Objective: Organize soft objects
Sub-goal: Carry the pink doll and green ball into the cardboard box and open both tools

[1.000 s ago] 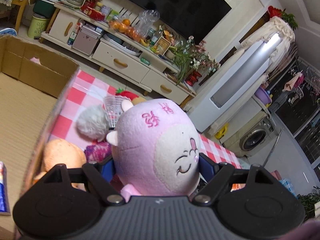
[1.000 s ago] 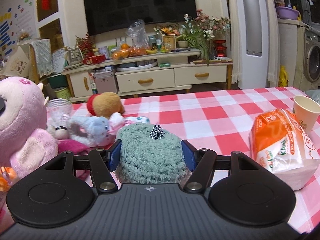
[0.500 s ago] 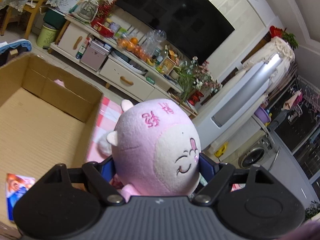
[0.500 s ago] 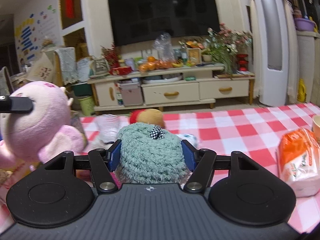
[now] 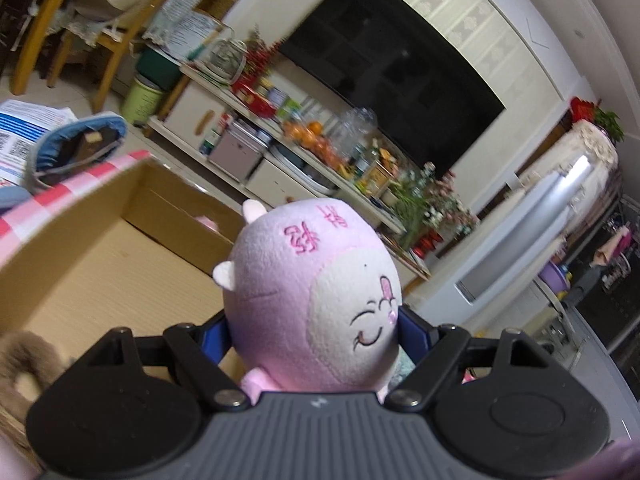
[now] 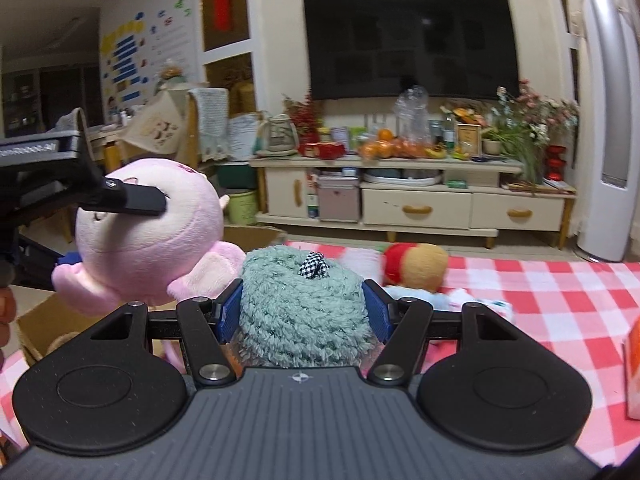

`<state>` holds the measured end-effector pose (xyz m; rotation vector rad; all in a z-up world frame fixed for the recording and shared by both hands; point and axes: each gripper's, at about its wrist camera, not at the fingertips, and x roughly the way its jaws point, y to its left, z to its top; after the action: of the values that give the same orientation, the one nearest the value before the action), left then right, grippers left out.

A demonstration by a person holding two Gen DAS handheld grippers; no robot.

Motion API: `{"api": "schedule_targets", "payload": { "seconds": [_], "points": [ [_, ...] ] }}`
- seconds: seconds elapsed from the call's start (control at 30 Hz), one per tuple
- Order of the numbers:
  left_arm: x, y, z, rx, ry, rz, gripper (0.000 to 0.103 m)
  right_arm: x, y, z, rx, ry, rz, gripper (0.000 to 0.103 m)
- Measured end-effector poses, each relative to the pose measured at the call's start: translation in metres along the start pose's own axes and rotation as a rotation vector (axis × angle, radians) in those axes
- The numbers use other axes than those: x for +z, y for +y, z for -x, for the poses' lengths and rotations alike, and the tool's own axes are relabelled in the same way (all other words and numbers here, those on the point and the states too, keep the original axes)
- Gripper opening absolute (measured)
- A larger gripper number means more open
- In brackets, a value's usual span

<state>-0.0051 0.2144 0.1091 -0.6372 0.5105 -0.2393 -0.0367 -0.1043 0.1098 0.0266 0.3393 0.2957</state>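
The pink doll (image 5: 316, 300) looks the likelier one to go astray: the left tongs (image 5: 314, 330) pinch it only around the lower head, with the heavy round top sticking well past the blue pads, so a quick tilt could let it roll out before it is properly over the cardboard box (image 5: 100, 276). If released from this height near the box's near wall, it might bounce off the rim and land back on the checked tablecloth (image 6: 540, 300) (plush tends to spring rather than drop dead).

The doll sits between the left tongs' fingers, held up in the air above the open box, its face turned sideways. In the right view its body and arm hang just beside the green fluffy hat (image 6: 302, 304).

The right tongs (image 6: 303, 314) are pressed onto that hat from both sides, the hat filling the gap between the pads, raised near the table's left edge, close to the box corner. Other soft toys (image 6: 416, 262) lie on the cloth behind it.
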Motion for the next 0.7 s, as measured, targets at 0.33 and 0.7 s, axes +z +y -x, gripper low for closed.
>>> {"api": "schedule_targets", "payload": {
  "seconds": [0.33,0.7],
  "points": [
    [0.015,0.028,0.017,0.093,-0.072,0.020,0.082,0.014,0.051,-0.015,0.066,0.000,0.084,0.078],
    [0.026,0.046,0.020,0.254,-0.102,-0.054,0.083,0.011,0.065,-0.044,0.111,0.057,0.131,0.078]
  ]
}}
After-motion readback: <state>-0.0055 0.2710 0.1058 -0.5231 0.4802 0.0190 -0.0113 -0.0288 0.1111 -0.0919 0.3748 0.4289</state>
